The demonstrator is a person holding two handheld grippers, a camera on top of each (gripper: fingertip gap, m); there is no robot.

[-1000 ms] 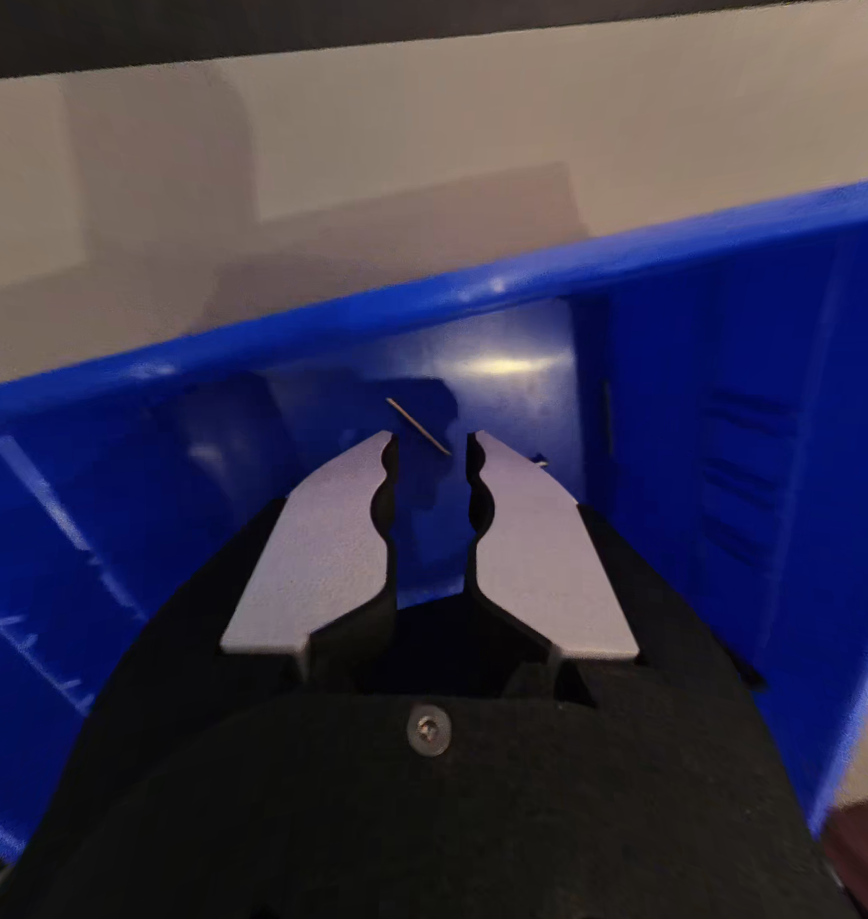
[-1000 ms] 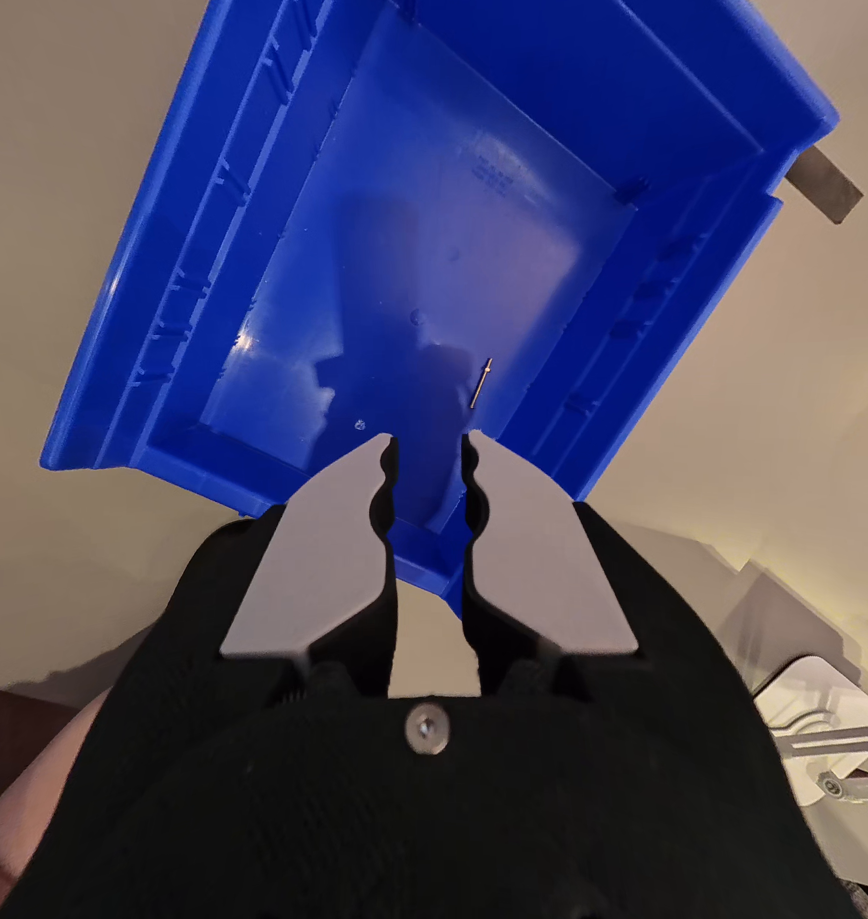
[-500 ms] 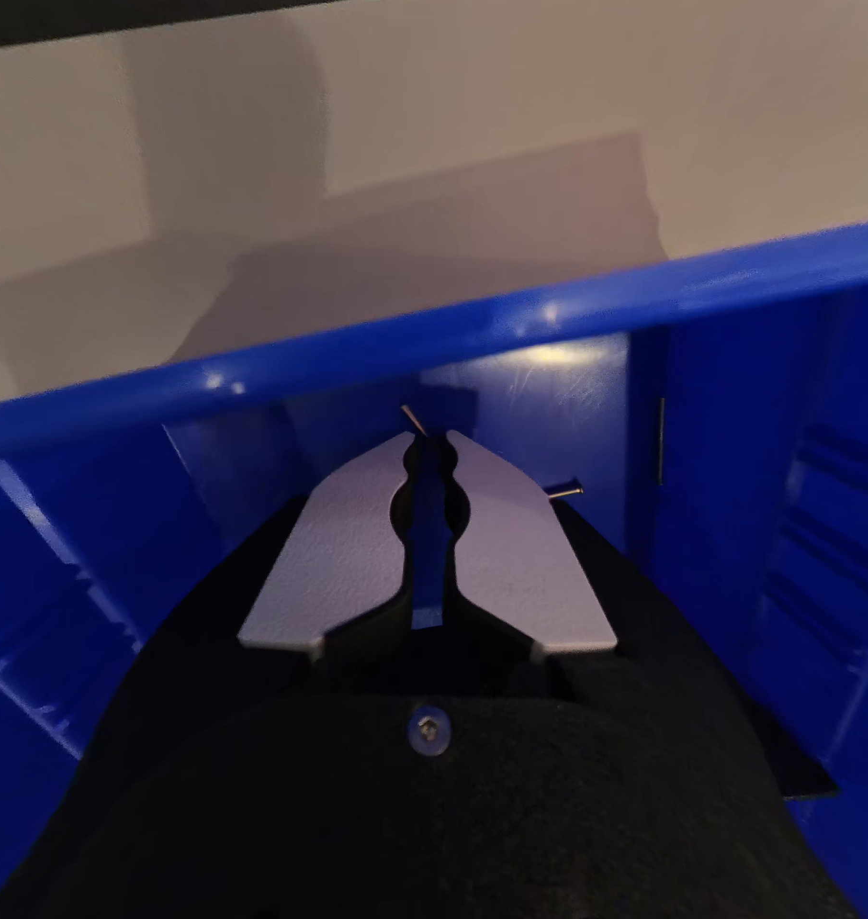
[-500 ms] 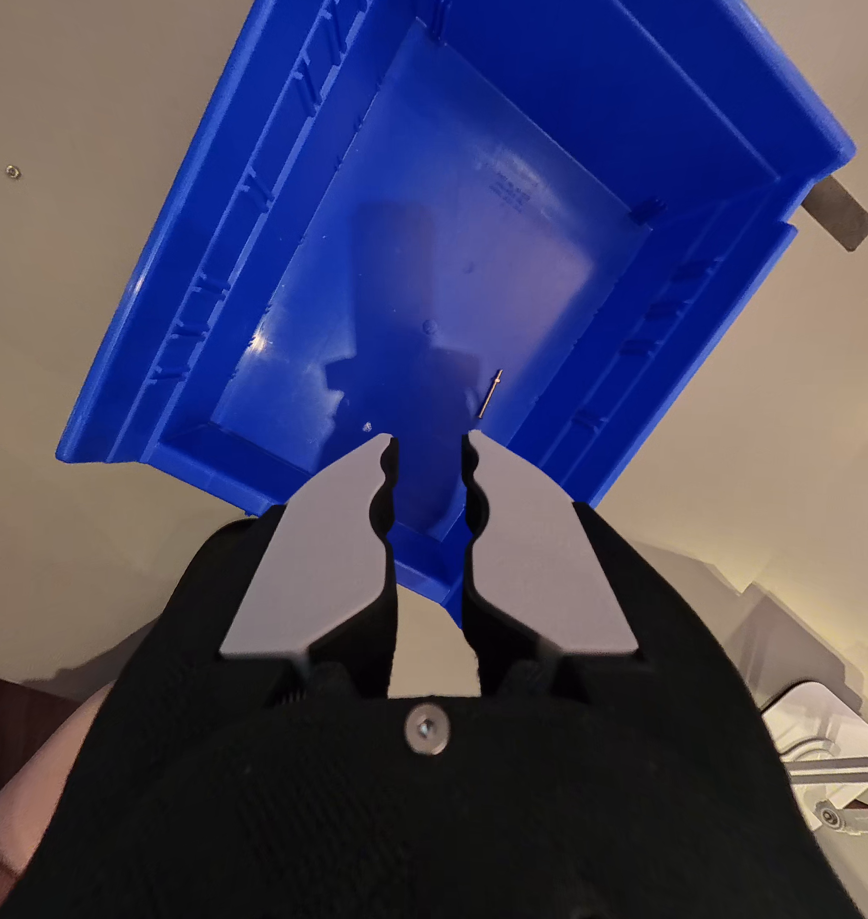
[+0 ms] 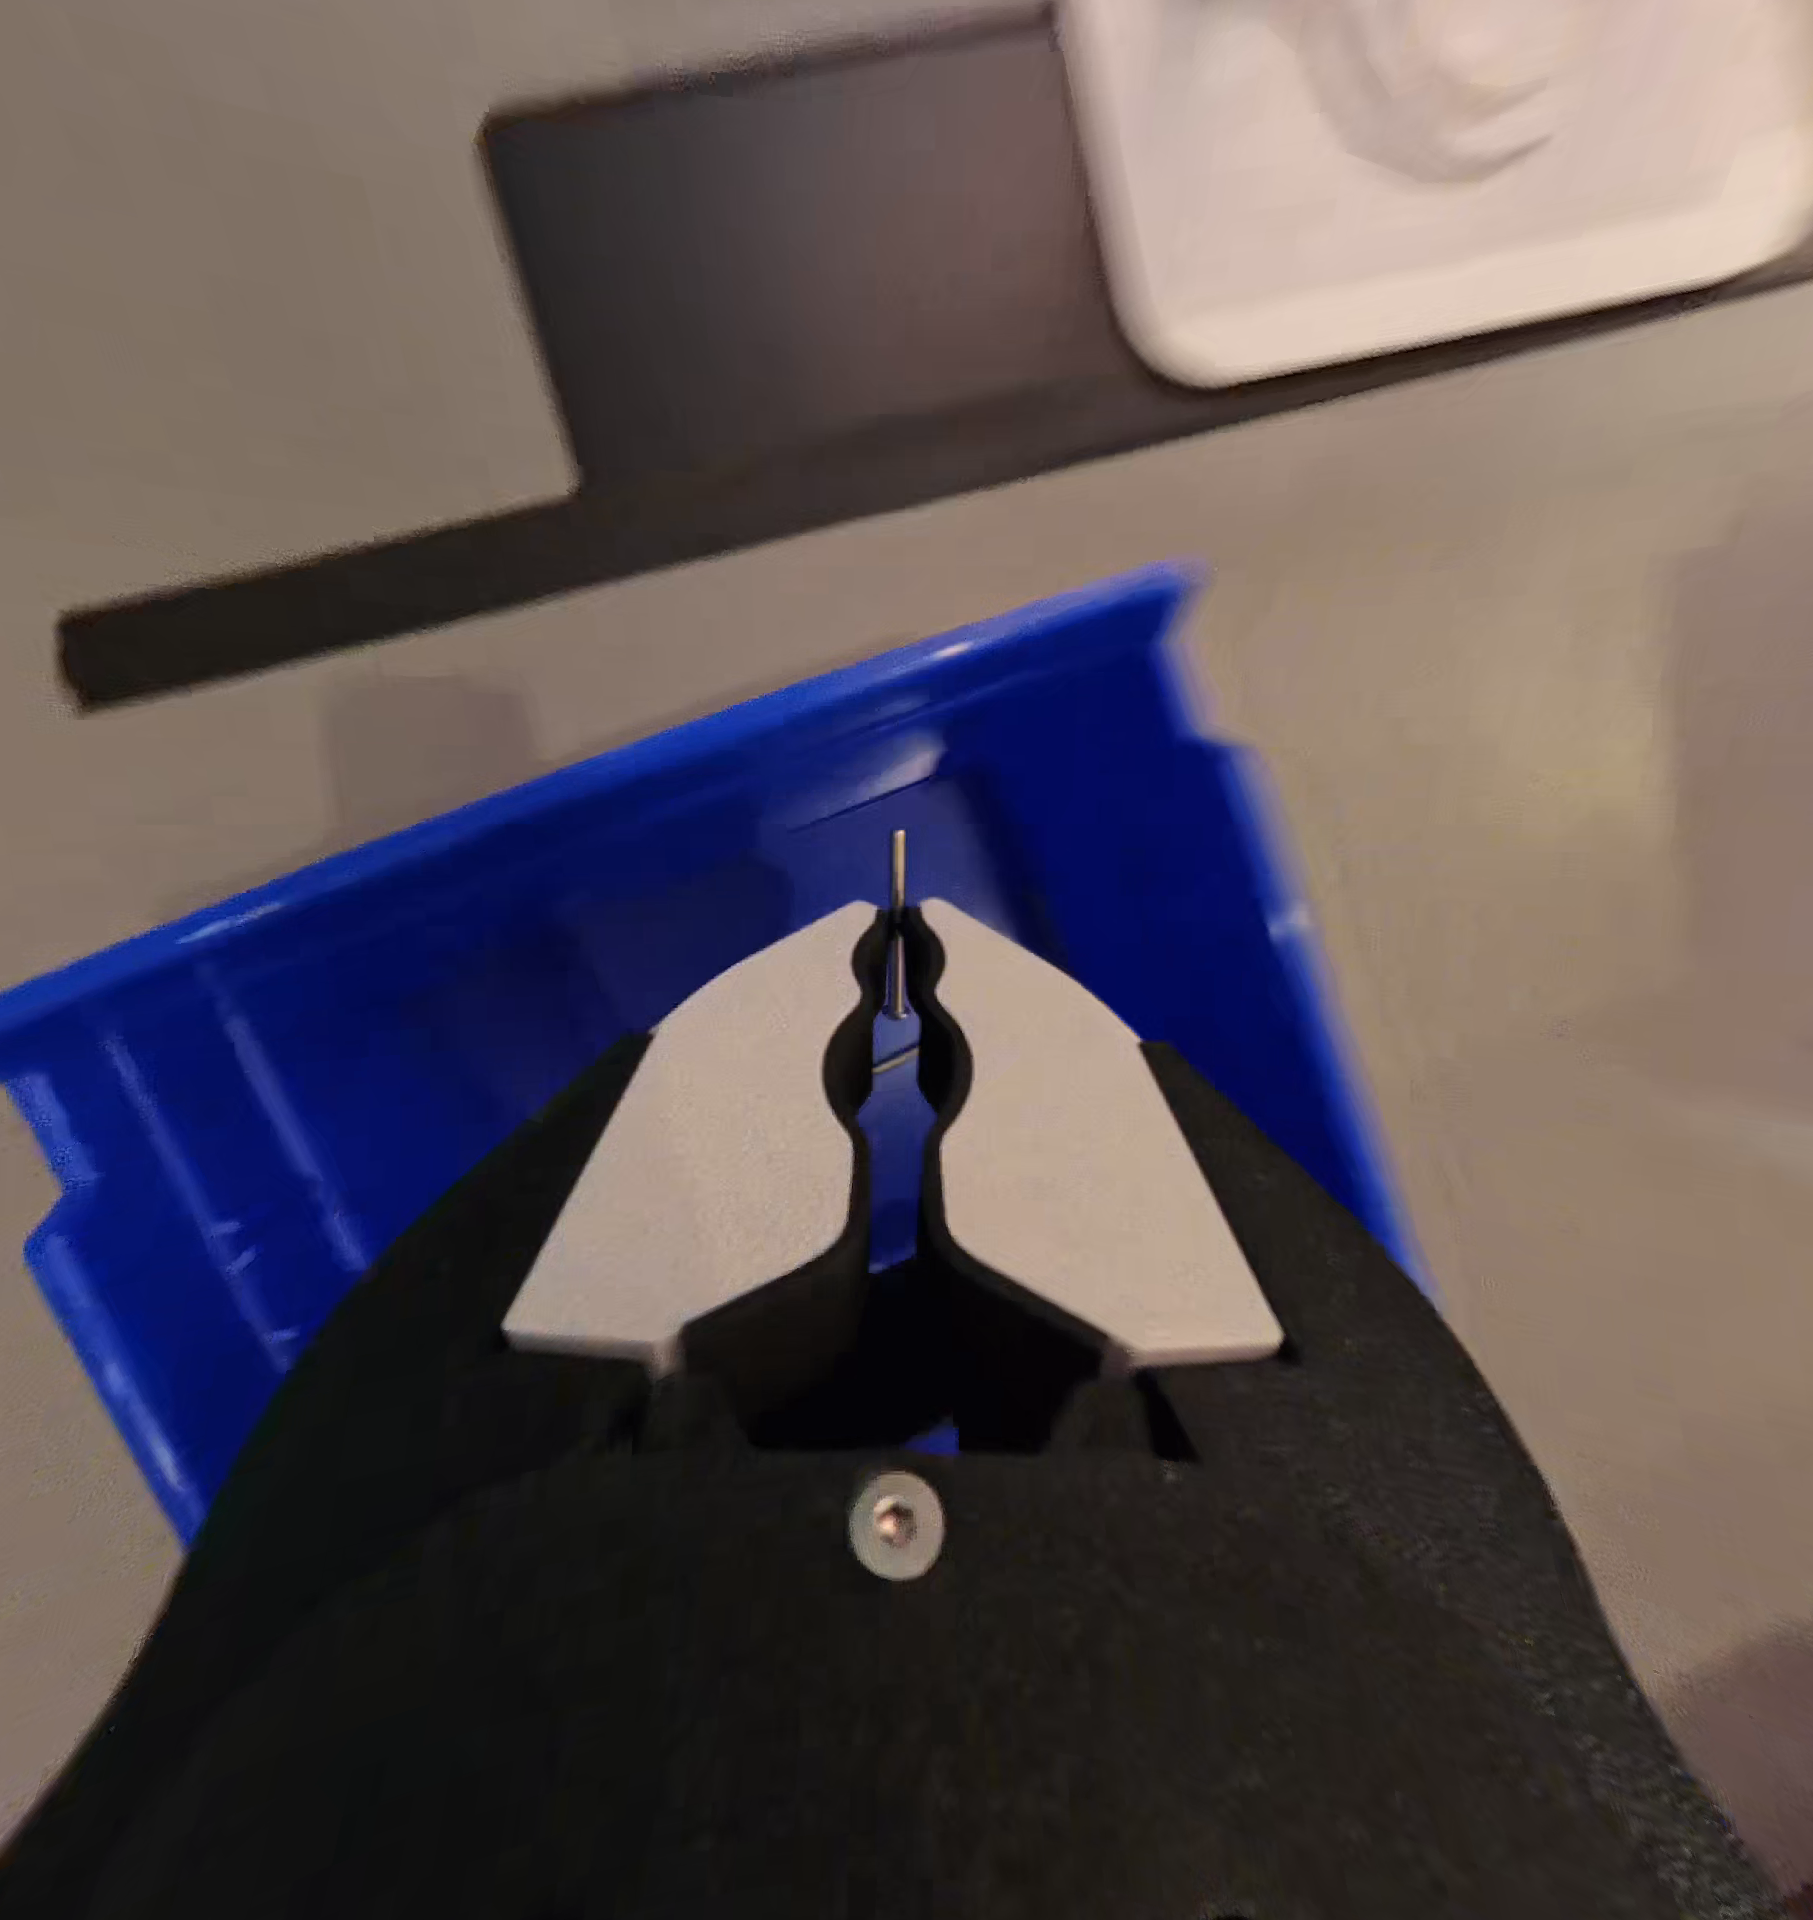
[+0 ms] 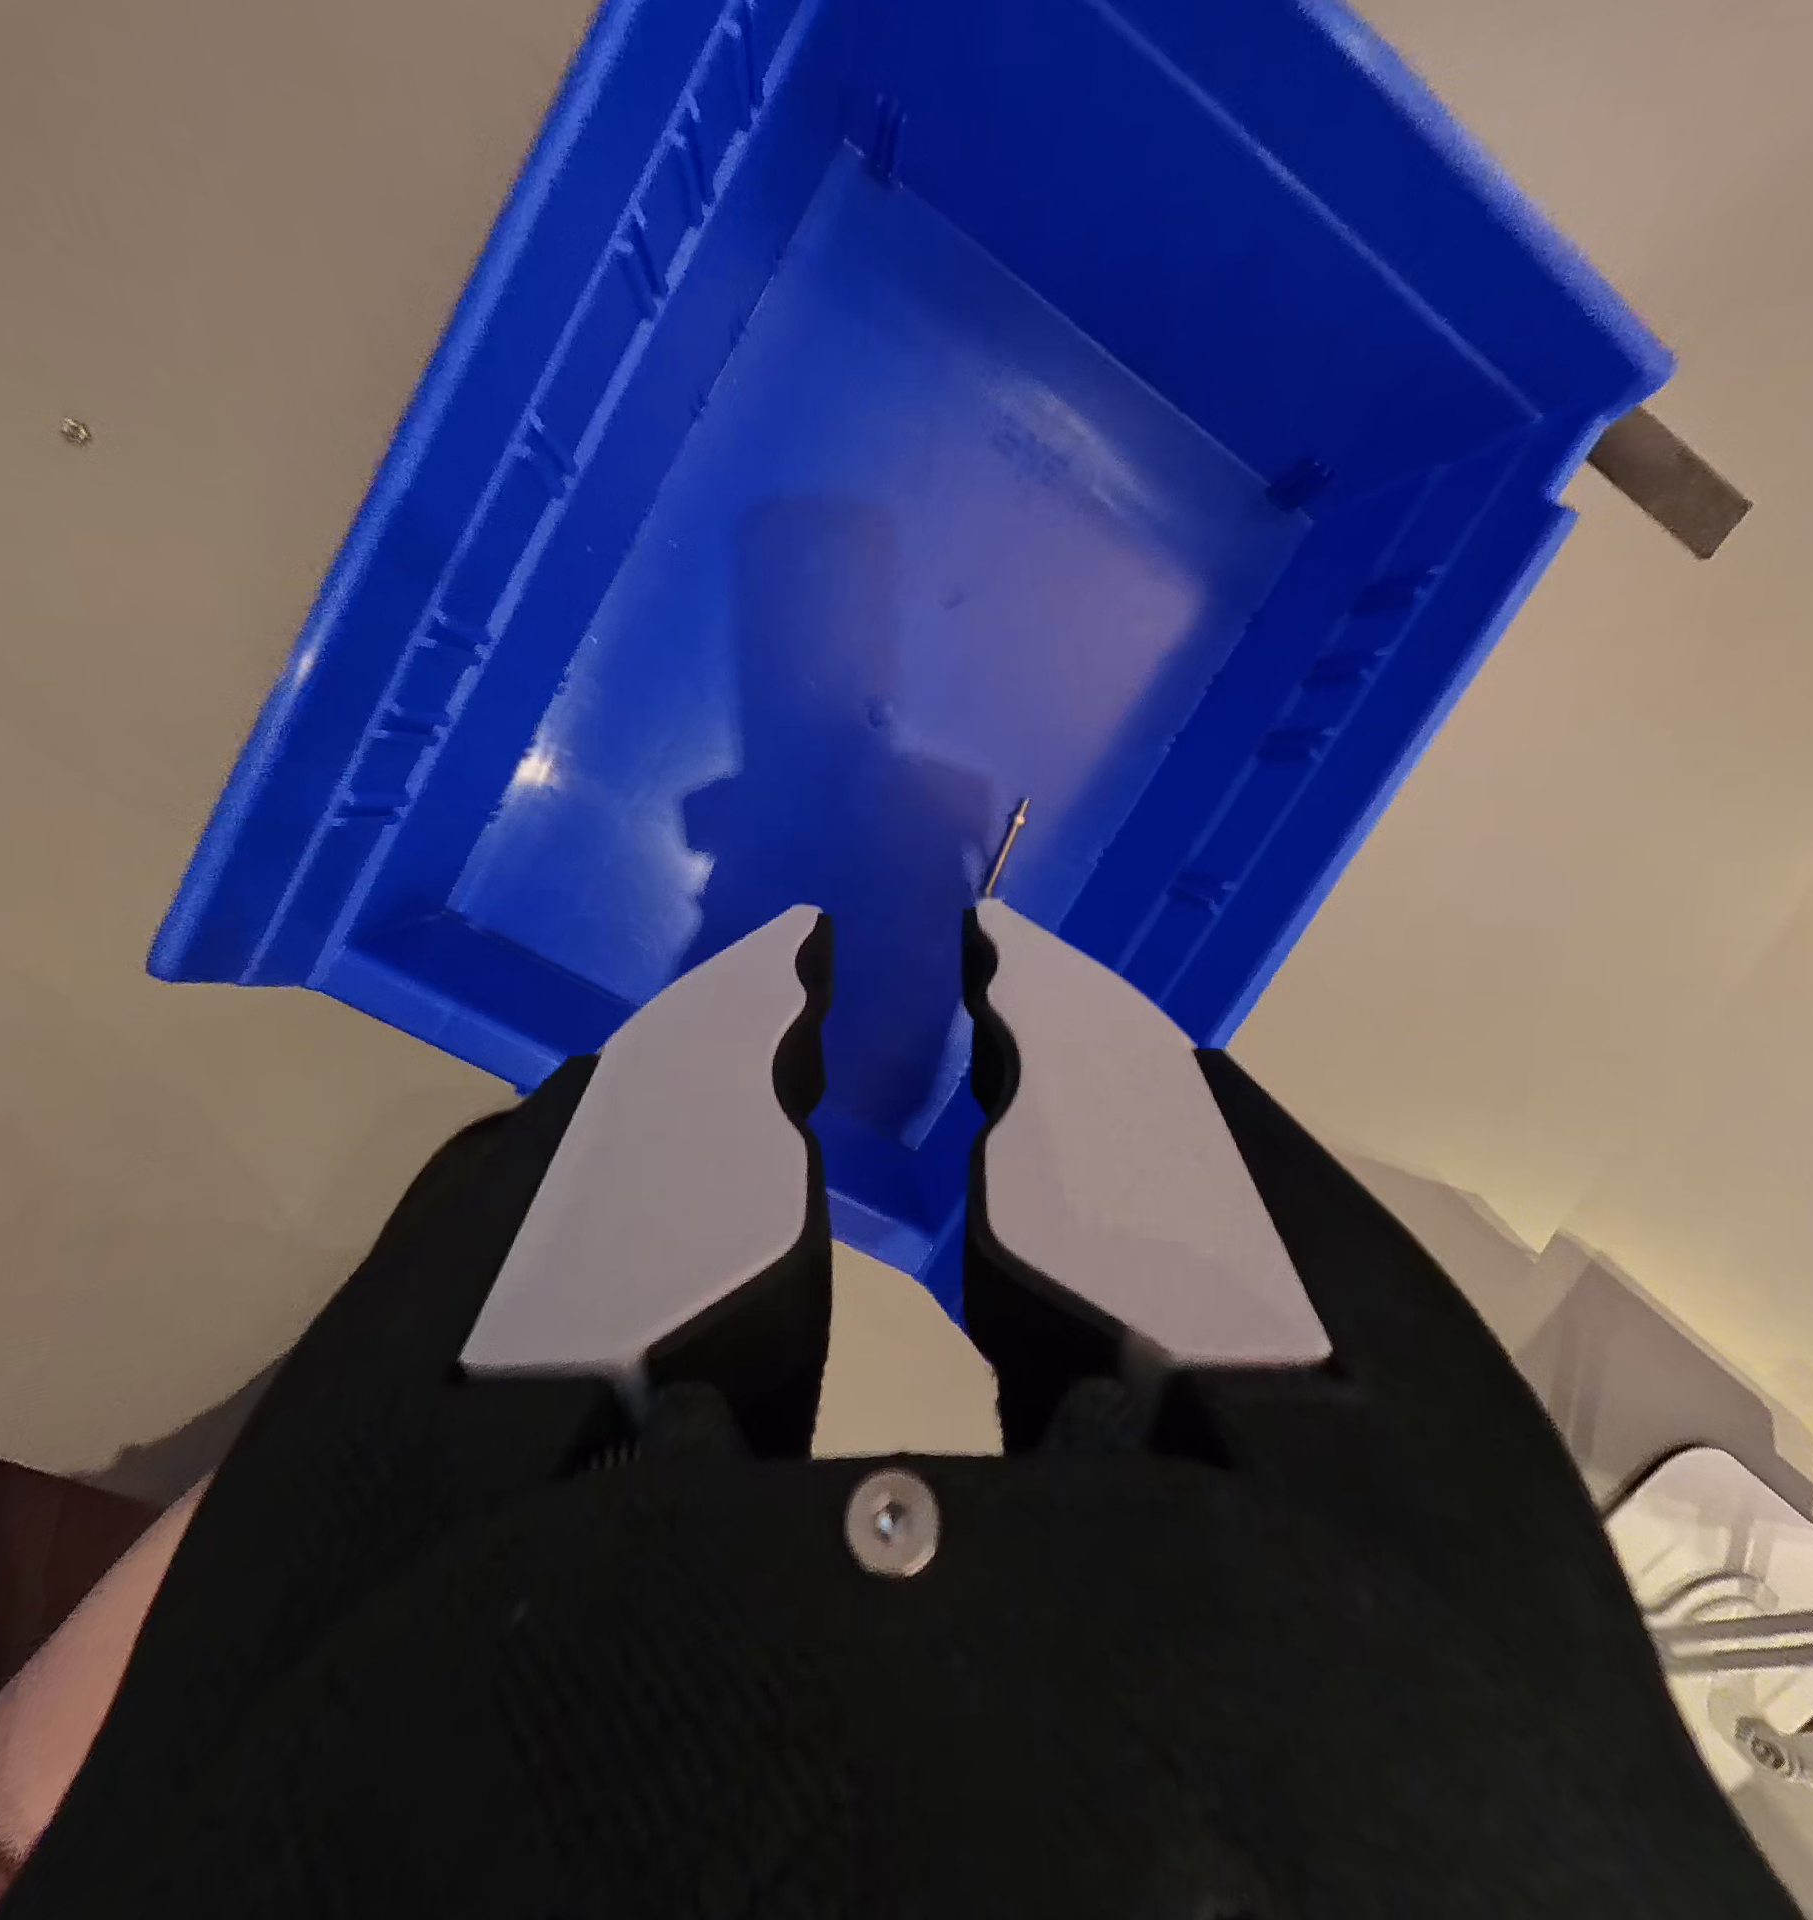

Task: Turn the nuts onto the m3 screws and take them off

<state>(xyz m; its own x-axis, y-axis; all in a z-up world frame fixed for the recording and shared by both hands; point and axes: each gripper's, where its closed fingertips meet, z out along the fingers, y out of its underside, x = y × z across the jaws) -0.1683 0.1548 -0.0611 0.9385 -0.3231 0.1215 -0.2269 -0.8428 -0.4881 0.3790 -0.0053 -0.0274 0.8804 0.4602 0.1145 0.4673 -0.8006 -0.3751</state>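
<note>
My left gripper (image 5: 897, 912) is shut on a thin metal screw (image 5: 898, 868). The screw stands upright between the fingertips and sticks out past them, above the blue bin (image 5: 569, 790). My right gripper (image 6: 897, 925) is open and empty over the near end of a blue bin (image 6: 569, 468). Another thin screw (image 6: 1008, 847) lies on that bin's floor just beyond the right fingertip (image 6: 995, 925). A small nut (image 6: 76, 431) lies on the table to the left of the bin.
In the left wrist view, a white tray (image 5: 1401, 156) and a dark strip (image 5: 777, 312) lie beyond the bin. In the right wrist view, a grey metal strip (image 6: 1671, 483) pokes out behind the bin. A white device (image 6: 1712, 1558) is at lower right. The left gripper's tips are roughly 60 centimetres from the right gripper's.
My left gripper has closed on a screw that lay in the bin and has lifted it up and back. My right gripper has stayed open and drifted only slightly.
</note>
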